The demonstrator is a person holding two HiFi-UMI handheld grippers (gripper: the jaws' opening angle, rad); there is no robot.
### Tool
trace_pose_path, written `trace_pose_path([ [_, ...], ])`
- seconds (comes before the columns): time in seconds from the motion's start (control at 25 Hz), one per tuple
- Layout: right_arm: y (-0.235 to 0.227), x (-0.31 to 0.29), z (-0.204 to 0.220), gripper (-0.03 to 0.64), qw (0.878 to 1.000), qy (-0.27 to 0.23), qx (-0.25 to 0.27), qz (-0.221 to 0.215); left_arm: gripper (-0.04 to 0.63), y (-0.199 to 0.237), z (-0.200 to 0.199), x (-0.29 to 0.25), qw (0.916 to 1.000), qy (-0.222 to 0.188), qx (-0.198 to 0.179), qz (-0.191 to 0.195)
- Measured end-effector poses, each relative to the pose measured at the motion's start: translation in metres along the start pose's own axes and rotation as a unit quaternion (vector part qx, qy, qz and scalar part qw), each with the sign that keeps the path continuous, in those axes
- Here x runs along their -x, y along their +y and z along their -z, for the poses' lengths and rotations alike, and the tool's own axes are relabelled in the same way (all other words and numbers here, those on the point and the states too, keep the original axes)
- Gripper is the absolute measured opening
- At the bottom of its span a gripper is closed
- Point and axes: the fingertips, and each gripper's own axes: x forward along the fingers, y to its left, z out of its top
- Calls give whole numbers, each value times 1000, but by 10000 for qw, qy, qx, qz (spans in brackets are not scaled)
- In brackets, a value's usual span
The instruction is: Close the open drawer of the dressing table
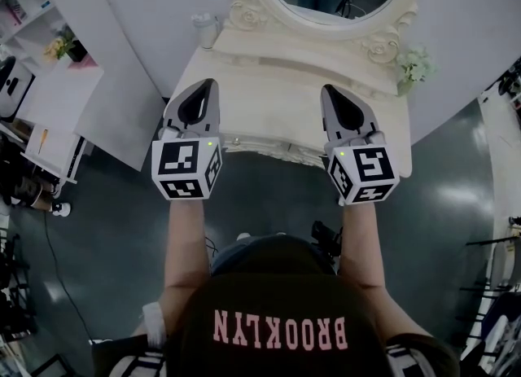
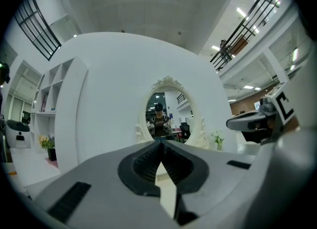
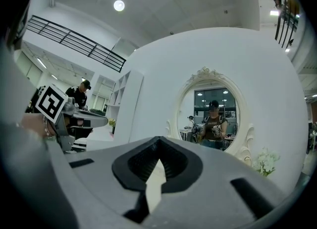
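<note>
A: Where is the bench?

B: At the upper middle of the head view. A cream bench (image 1: 277, 107) with a carved oval mirror (image 1: 338, 1) stands against a curved white wall, on a dark grey floor.

A: And the drawer?

B: The drawer (image 1: 264, 152) shows only as a carved, scalloped front along the bench's near edge, mid-frame between the two claws. From this steep angle I cannot tell how far out it stands.

A: What is the left claw doing?

B: The left claw (image 1: 210, 84) sits left of centre over the bench's front part and points toward the mirror. Its marker cube (image 1: 187, 169) hangs just off the near edge. In the left gripper view the jaws are clenched tip to tip, with nothing between them.

A: The right one?

B: The right claw (image 1: 329, 90) mirrors it, right of centre and over the bench. The right gripper view also shows its jaws pressed together at the tips and holding nothing. I cannot tell whether either claw touches the bench top.

A: Anything else nearby?

B: White flowers (image 1: 413, 66) stand at the bench's far right corner, beside the mirror frame. A small pale jar (image 1: 203, 27) stands at the far left corner. A white shelf unit (image 1: 37, 17) fills the upper left of the frame, with yellow flowers (image 1: 61, 46) on it. In both gripper views the mirror reflects a person in a cap.
</note>
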Motion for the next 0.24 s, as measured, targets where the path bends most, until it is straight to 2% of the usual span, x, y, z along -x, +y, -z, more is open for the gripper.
trace_pose_path([
  [0.24, 1, 0, -1, -3, 10000, -28, 1, 22, 5, 4, 1, 1, 10000, -3, -39, -92],
])
